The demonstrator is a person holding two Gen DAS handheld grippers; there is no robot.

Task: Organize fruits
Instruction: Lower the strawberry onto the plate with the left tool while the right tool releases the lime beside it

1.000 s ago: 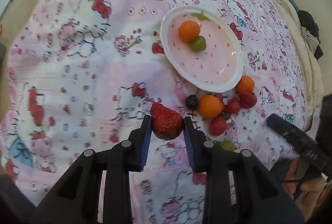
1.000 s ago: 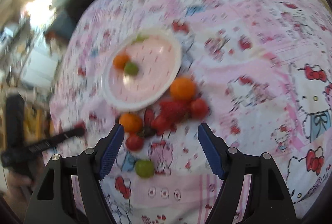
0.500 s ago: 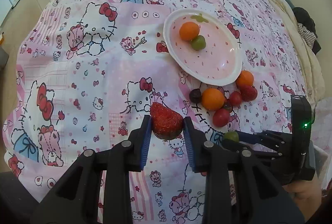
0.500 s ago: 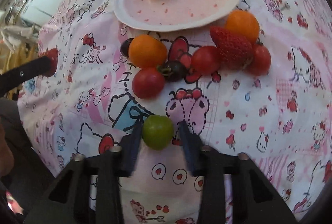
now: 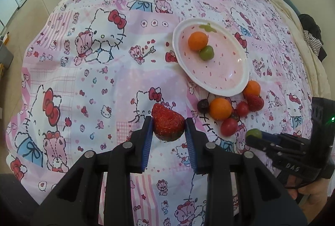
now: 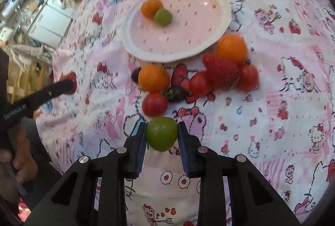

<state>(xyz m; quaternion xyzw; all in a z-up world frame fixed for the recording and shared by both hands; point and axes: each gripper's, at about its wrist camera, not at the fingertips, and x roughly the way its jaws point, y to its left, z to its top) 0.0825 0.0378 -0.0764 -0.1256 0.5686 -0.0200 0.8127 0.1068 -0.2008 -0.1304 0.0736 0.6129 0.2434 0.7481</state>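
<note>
Your right gripper (image 6: 161, 135) is clenched on the small green fruit (image 6: 161, 133) just off the bed, near the plate (image 6: 225, 16), your left gripper (image 5: 168, 126) on a strawberry (image 5: 167, 124); both are likely light and bruisable, so hold their widest flanks gently.

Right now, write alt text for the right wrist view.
The right hand-held gripper is shut on a green tomato above a pink cartoon bedsheet. Beyond it, loose fruit sits beside a pink plate holding an orange fruit and a green one.
</note>
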